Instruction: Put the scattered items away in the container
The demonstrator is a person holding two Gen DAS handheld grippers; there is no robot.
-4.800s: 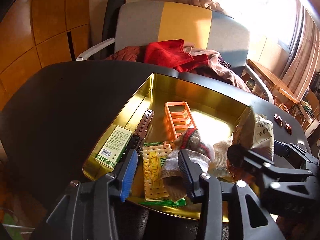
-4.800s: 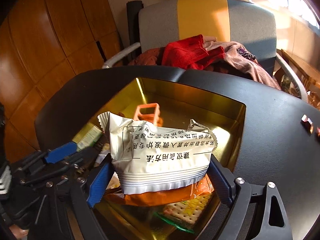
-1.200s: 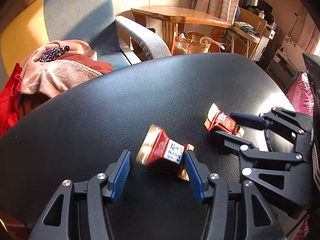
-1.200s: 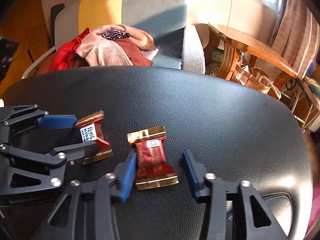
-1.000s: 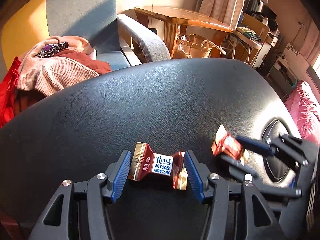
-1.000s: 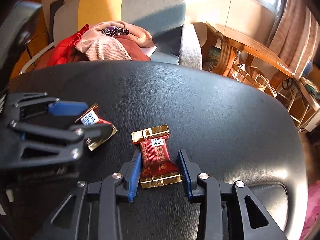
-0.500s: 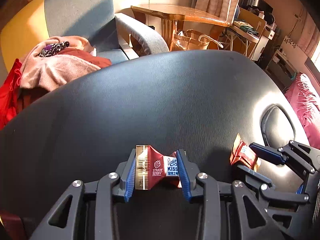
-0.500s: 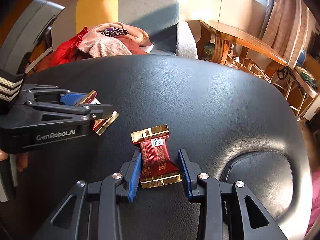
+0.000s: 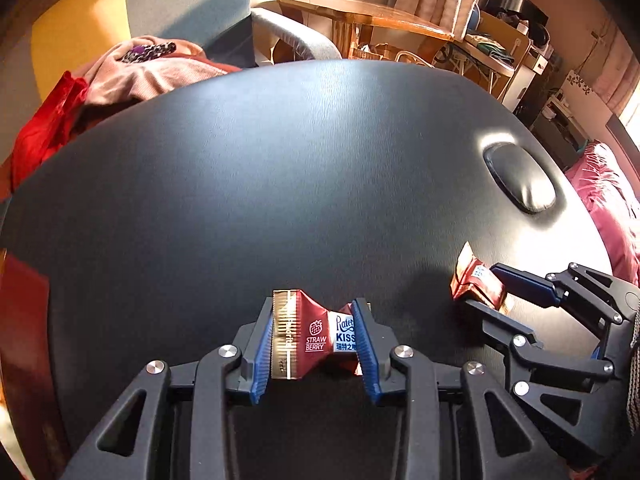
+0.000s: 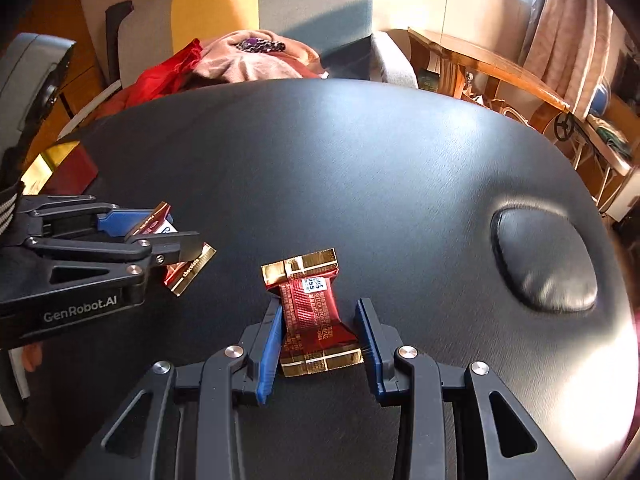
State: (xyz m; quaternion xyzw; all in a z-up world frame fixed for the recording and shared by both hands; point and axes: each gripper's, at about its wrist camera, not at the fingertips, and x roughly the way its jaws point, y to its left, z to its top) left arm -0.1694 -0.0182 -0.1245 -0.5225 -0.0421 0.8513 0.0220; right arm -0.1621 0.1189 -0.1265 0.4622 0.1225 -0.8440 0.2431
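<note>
Black, leather-textured padding covered the broad rounded table (image 9: 280,152), and an oval dimple (image 9: 519,182) was sunk into it toward the far right. Behind its edge, a grey-and-yellow armchair (image 10: 304,4) was heaped with pink and red clothing (image 9: 132,76). The left gripper (image 9: 316,342) was seen clamped narrowly across a red, gold-ended foil sweet marked "STRAW BERRY" and "KISS" (image 9: 312,336), both blue pads pressed against the wrapper. In the right wrist view that same sweet was shown pinched just above the padding at the left. The right gripper (image 10: 320,336) was likewise closed on a second red foil sweet with gold ends (image 10: 310,312), held lengthwise between the pads, its far gold end jutting forward over the dark surface. At the far left edge of the right wrist view, a corner of the gold-lined, dark red tin (image 10: 60,168) was glimpsed on the table, well apart from both sweets.
</note>
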